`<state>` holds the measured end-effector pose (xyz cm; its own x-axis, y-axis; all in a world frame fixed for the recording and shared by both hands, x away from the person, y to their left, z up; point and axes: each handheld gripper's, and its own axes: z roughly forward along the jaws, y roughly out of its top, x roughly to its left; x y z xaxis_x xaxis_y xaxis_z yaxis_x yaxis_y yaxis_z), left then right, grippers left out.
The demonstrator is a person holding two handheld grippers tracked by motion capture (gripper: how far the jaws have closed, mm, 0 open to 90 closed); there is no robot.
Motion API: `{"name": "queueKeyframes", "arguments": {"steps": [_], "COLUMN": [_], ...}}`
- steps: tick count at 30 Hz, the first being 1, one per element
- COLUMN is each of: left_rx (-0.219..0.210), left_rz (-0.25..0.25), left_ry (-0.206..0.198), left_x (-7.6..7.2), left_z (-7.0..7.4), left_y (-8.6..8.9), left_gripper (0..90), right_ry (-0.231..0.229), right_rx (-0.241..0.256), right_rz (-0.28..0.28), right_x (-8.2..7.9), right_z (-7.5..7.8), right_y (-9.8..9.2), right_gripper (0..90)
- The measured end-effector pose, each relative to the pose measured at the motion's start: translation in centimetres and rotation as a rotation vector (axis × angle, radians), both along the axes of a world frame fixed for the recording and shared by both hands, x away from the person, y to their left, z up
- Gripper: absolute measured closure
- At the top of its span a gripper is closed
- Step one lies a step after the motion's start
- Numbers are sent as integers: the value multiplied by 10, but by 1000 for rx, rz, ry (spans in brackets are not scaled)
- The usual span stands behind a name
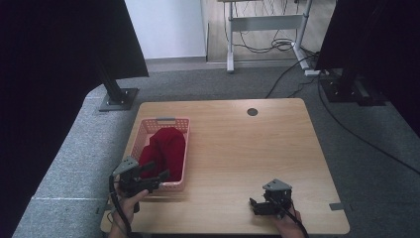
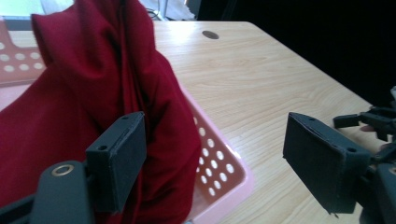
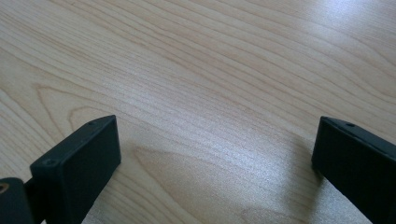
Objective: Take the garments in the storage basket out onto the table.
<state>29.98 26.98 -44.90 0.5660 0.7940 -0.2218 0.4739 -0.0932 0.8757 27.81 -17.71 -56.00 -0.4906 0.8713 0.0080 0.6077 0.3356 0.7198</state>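
A dark red cloth lies bunched in a pink perforated basket on the left of the wooden table. My left gripper hovers over the basket's near end, open. In the left gripper view the cloth rises beside the left jaw, and the basket wall lies between the jaws. My right gripper rests low near the table's front edge, open. In the right gripper view its jaws stand wide apart over bare wood.
A round grommet sits near the table's far edge. Black stands flank the table on a grey carpet. A white desk frame with cables stands behind. In the left gripper view the other gripper shows at the right.
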Motion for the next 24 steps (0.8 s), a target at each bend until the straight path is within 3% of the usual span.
{"name": "queueKeyframes", "arguments": {"steps": [24], "left_rx": [-2], "left_rz": [48], "left_ry": [19], "left_x": [17], "left_z": [-1], "left_y": [6], "left_gripper": [201], "right_ry": [0], "right_rx": [0], "right_rz": [-1], "right_x": [0], "right_z": [0], "right_y": [0], "right_gripper": [9]}}
